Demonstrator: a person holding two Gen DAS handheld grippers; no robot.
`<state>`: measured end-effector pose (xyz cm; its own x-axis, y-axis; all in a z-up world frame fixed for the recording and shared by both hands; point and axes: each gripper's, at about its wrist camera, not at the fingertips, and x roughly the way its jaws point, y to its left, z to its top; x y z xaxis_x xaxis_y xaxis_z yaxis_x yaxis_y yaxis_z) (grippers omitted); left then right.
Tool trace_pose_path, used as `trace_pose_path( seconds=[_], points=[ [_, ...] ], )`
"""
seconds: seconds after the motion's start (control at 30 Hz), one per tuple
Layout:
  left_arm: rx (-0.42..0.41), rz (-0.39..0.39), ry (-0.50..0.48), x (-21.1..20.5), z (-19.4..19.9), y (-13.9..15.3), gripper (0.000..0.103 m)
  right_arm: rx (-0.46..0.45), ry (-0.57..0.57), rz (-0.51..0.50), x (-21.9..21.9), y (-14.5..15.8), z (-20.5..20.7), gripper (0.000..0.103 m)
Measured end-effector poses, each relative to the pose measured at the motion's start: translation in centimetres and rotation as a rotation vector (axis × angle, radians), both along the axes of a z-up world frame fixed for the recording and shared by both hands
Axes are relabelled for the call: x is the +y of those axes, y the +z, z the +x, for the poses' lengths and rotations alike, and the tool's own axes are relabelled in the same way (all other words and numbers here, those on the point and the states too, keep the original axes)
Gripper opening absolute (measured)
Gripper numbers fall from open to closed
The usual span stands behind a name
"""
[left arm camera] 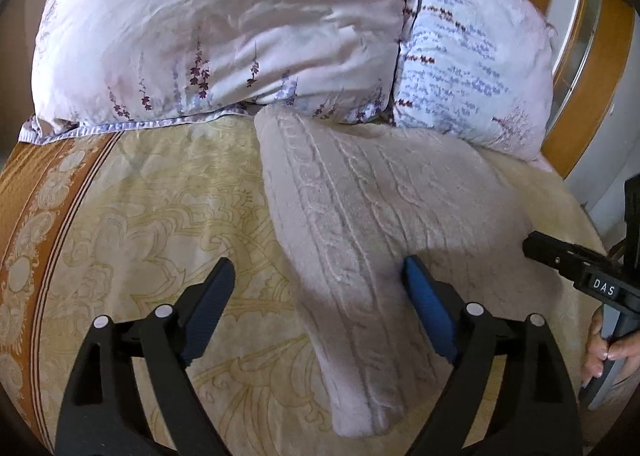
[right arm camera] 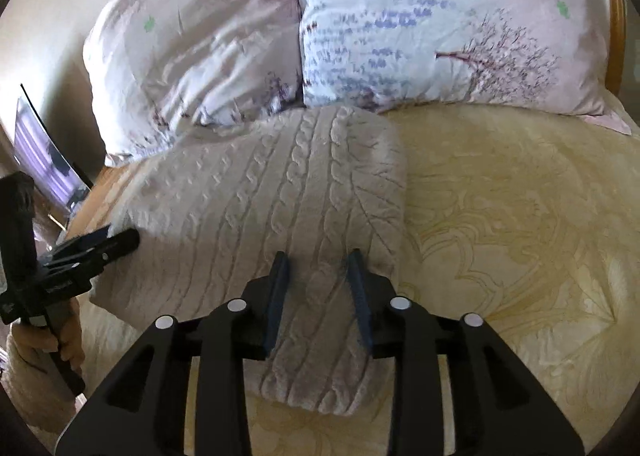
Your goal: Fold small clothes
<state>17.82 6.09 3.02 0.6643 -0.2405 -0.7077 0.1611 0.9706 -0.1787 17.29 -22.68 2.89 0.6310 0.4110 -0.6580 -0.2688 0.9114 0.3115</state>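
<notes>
Firstly, left wrist view:
Left gripper: the left gripper (left arm camera: 318, 282) stood wide, holding nothing.
Sweater: the folded sweater (left arm camera: 360, 216) lay between and ahead of its fingers, its long fold edge running away toward the pillows (left arm camera: 224, 28).
Open room: bare bedspread (left arm camera: 140, 196) spread to the gripper's left.
Texture: pale cable-knit, thick and soft.
Right gripper: seen at the far right edge (left arm camera: 560, 260); its opening could not be told.

Right wrist view:
Right gripper: the right gripper (right arm camera: 318, 276) was narrowly parted above the sweater (right arm camera: 280, 196), gripping nothing.
Edges: the folded end lay beneath it; open bedspread (right arm camera: 520, 236) stretched to its right.
Left gripper: low at the left (right arm camera: 116, 240), touching the sweater's edge.
Room: floral pillows (right arm camera: 400, 24) ahead, wooden bedframe (right arm camera: 618, 16) behind.
</notes>
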Motion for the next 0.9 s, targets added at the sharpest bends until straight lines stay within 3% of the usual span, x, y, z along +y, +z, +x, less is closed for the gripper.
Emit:
trace_pose_path(
  seconds=[0.07, 0.13, 0.2, 0.37, 0.47, 0.6, 0.8, 0.9],
  points=[
    [-0.019, 0.0, -0.004, 0.1, -0.8, 0.3, 0.086, -0.033, -0.024, 0.013, -0.6, 0.5, -1.1, 0.059],
    [-0.04, 0.008, -0.006, 0.2, -1.9, 0.6, 0.087, -0.071, -0.054, -0.001, -0.9, 1.0, -1.9, 0.071],
    [-0.053, -0.004, -0.008, 0.4, -2.9, 0.7, 0.09, -0.096, -0.075, -0.016, -1.4, 1.1, -2.7, 0.072],
    [-0.07, -0.008, 0.036, 0.7, -5.5, 0.7, 0.1, -0.113, -0.121, -0.03, -2.3, 1.1, -4.3, 0.09],
    [-0.073, -0.002, 0.051, 0.6, -6.8, 0.7, 0.101, -0.121, -0.149, -0.068, -2.0, 1.0, -5.1, 0.099],
    [-0.023, -0.012, 0.043, 0.1, -7.6, 0.1, 0.101, -0.129, -0.146, -0.107, -0.8, 0.8, -6.3, 0.102],
    [0.026, 0.148, 0.098, -1.6, -8.2, -1.3, 0.101, -0.113, -0.135, -0.108, 0.5, 0.0, -7.3, 0.102],
    [0.048, 0.155, 0.095, -1.8, -8.2, -1.9, 0.101, -0.067, -0.12, -0.104, 1.1, -0.9, -7.3, 0.102]
  ],
)
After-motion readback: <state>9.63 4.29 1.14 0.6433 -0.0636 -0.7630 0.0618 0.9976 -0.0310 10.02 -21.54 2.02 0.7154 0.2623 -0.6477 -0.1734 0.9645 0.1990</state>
